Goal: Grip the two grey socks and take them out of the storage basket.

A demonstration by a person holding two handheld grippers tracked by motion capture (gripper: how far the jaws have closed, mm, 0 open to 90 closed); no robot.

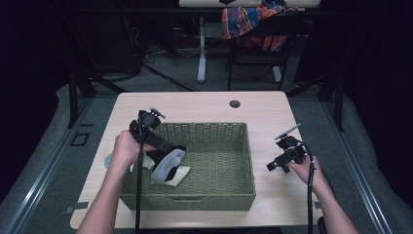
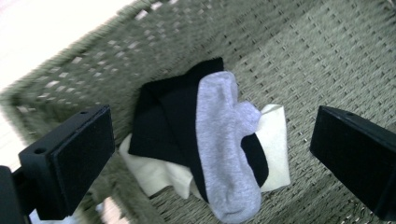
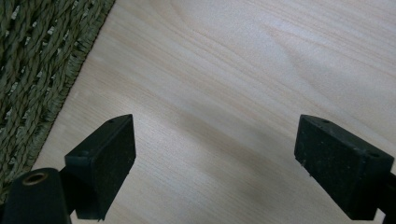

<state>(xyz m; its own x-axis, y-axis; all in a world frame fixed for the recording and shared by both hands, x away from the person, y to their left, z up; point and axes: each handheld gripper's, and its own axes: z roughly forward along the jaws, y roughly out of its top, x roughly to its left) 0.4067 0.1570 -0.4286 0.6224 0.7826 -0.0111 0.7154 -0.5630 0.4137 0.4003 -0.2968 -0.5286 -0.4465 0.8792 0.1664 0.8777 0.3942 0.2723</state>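
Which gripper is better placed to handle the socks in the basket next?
Left, probably. The left gripper hangs open right over the socks inside the basket, while the right gripper is open over bare table outside it.

one basket (image 1: 204, 130), three socks (image 2: 224, 144)

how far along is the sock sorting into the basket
Done: a grey sock, a black sock and a cream sock lie piled in the woven basket, at its left end. In hand: nothing; the left gripper hovers open over that pile, and the right gripper is open above bare table. Left: something pale lies on the table beside the basket, possibly one more item.
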